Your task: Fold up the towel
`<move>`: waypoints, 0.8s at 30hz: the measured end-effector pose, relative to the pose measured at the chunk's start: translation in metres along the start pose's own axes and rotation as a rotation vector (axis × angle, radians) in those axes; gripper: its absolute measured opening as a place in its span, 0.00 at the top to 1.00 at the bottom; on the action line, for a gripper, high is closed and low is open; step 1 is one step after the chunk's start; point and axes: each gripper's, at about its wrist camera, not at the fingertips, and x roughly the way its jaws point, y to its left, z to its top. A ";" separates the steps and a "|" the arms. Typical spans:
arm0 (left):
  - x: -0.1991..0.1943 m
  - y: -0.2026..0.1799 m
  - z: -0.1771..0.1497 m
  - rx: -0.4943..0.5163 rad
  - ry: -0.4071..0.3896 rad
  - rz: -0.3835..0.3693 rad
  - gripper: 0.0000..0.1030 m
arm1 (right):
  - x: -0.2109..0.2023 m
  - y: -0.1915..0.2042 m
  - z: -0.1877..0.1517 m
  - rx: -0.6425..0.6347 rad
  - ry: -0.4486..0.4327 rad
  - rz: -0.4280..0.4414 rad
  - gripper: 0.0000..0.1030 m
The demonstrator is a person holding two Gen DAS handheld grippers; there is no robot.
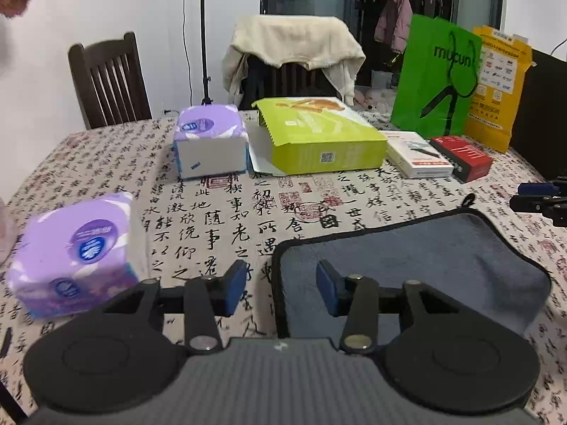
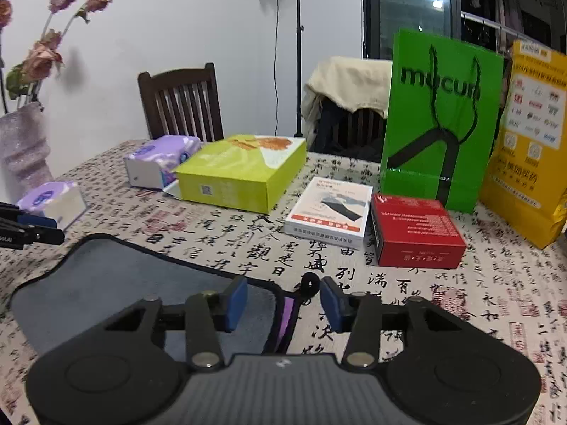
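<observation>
A grey-blue towel (image 1: 418,265) with black edging lies flat on the calligraphy tablecloth. In the left wrist view my left gripper (image 1: 281,288) is open, straddling the towel's left edge, with nothing between its blue pads. In the right wrist view the towel (image 2: 117,283) lies at lower left, a purple underside showing at its right corner beside a black hanging loop (image 2: 310,283). My right gripper (image 2: 283,299) is open over that corner, empty. The right gripper's tip shows at the right edge of the left wrist view (image 1: 542,202).
Two purple tissue packs (image 1: 74,255) (image 1: 209,140), a lime-green box (image 1: 319,138), a white box (image 2: 329,212) and a red box (image 2: 414,233) stand on the table. A green bag (image 2: 439,117) and a yellow bag (image 2: 531,134) stand behind. A vase with flowers (image 2: 21,148) stands at left; chairs are behind.
</observation>
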 end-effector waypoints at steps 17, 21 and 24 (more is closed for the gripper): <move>-0.130 -0.047 -0.052 0.020 -0.111 -0.005 0.35 | -0.133 0.047 -0.036 -0.060 -0.110 -0.012 0.45; -0.159 -0.054 -0.068 0.015 -0.144 0.012 0.34 | -0.162 0.061 -0.051 -0.073 -0.137 -0.018 0.44; -0.179 -0.056 -0.080 0.003 -0.171 0.020 0.34 | -0.183 0.071 -0.063 -0.072 -0.152 -0.016 0.40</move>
